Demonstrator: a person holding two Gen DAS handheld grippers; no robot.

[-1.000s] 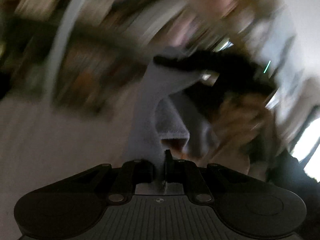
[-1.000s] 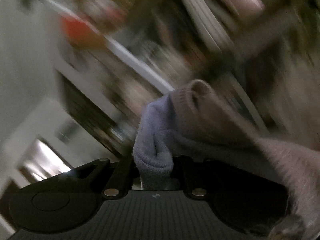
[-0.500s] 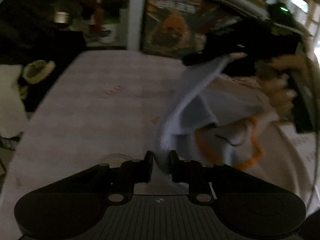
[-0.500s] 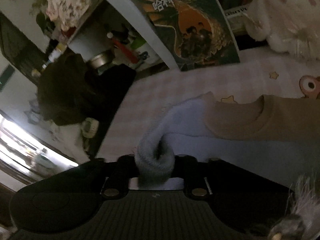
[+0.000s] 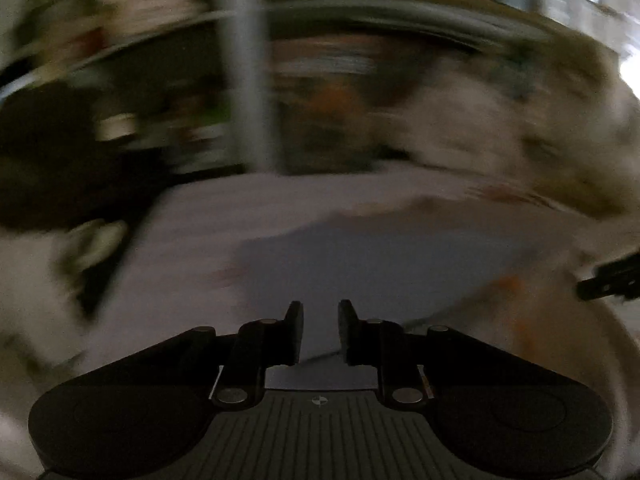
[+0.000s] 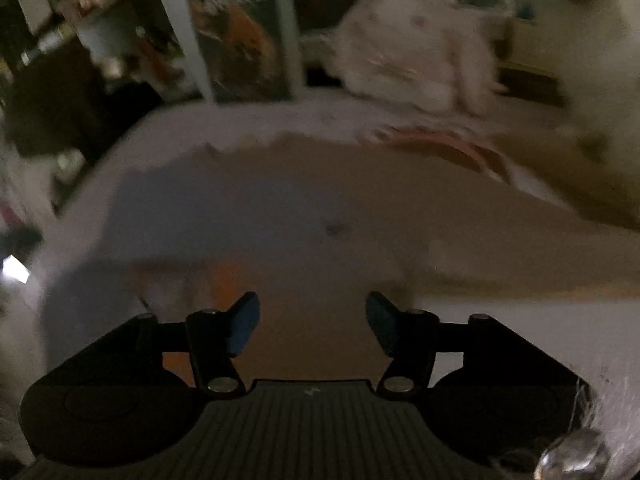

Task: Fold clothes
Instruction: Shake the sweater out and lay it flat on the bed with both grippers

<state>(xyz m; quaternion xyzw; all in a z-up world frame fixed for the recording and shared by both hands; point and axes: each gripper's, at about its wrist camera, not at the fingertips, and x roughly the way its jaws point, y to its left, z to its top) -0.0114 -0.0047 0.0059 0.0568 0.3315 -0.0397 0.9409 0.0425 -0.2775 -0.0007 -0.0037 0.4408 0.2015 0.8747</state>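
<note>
A pale lilac garment [image 5: 380, 268] with a tan part [image 6: 400, 216] and orange trim [image 5: 508, 284] lies flat on the light surface [image 5: 208, 216]. Both views are blurred by motion. My left gripper [image 5: 319, 312] hovers just above the near edge of the garment, its jaws a little apart with nothing between them. My right gripper [image 6: 312, 312] is wide open and empty above the garment's near part. The right gripper's tip [image 5: 612, 280] shows at the right edge of the left wrist view.
A white post [image 6: 180, 28] and a poster [image 6: 244, 36] stand behind the surface. A white plush toy [image 6: 416, 56] lies at the back right. A dark heap [image 5: 52, 160] sits to the left, with white cloth [image 5: 24, 288] below it.
Both grippers held the garment up in the air; they have let it go and opened. The garment now lies spread flat on the surface.
</note>
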